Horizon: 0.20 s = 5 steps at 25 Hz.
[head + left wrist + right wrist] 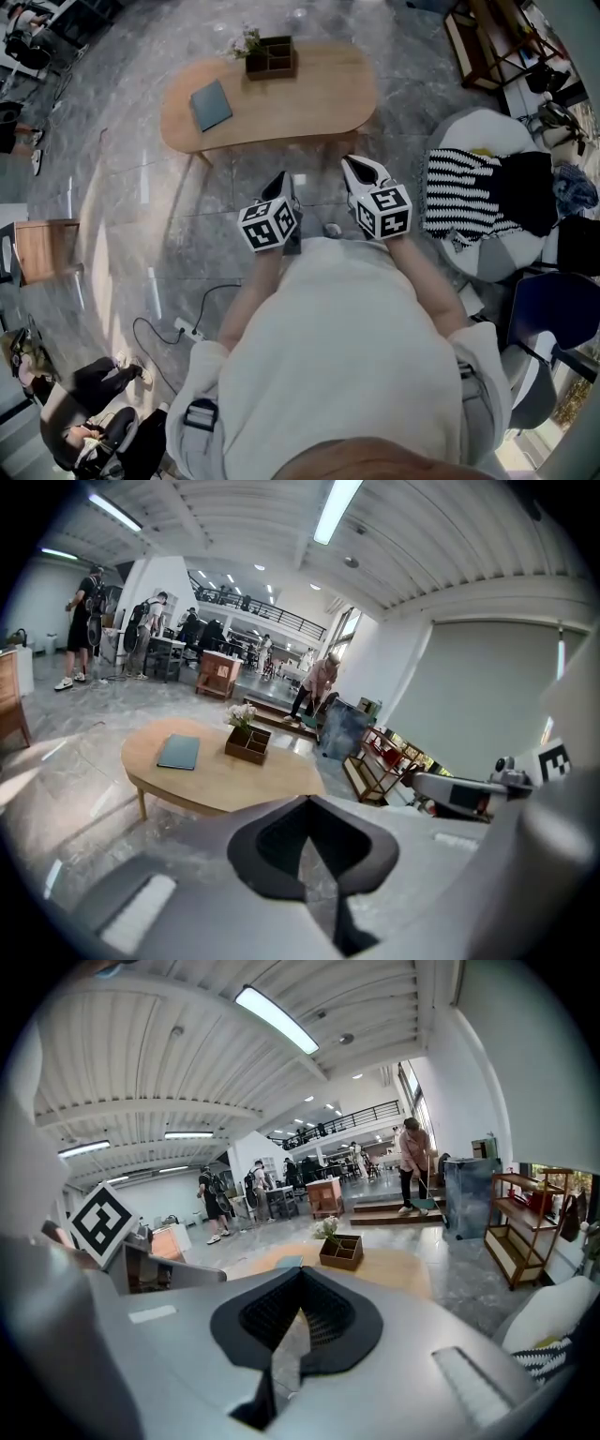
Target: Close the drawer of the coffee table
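Note:
The oval wooden coffee table [300, 108] stands on the grey marble floor ahead of me. On it lie a blue book [211, 105] and a dark wooden organiser box [271, 58] with small flowers. No drawer front shows from above. My left gripper [284, 183] and right gripper [354, 167] hover side by side short of the table's near edge, both shut with nothing between the jaws. In the left gripper view the table [216, 780] lies beyond the shut left gripper [309, 803]. Past the shut right gripper [300, 1274], the right gripper view shows the table [394, 1269] and box [341, 1252].
A white beanbag seat [487, 253] draped with a black-and-white striped cloth [464, 197] sits to the right. A power strip with its cable [187, 328] lies on the floor at left, near a small wooden cabinet [42, 248]. A wooden shelf [487, 42] stands at the far right. People stand far off.

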### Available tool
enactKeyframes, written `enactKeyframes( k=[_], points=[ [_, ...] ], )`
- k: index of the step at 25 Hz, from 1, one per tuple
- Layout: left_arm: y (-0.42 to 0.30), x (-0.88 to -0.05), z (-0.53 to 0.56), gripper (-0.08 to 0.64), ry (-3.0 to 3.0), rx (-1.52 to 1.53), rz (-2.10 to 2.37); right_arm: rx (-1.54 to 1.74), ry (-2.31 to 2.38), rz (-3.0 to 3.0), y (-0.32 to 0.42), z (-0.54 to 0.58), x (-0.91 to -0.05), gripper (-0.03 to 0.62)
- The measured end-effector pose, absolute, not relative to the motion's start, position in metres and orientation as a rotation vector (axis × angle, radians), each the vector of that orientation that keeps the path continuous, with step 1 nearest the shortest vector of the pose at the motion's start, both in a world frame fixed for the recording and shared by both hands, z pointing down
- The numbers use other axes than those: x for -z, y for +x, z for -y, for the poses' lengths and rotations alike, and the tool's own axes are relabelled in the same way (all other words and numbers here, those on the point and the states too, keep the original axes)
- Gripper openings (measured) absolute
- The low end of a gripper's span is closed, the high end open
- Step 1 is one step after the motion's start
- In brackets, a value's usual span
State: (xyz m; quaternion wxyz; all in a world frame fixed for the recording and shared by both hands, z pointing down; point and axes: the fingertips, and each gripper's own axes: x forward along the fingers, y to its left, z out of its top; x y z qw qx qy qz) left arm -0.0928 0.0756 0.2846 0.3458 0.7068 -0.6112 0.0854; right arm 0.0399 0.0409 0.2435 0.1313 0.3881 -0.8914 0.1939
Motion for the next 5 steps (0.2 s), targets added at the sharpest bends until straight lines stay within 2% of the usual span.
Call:
enactKeyframes(
  k=[5],
  points=[
    [-0.0942, -0.2854, -0.0727, 0.000, 1.836, -0.221, 1.589, -0.551, 1.122, 2.587, 0.0398, -0.0392, -0.2438, 0.000]
  ],
)
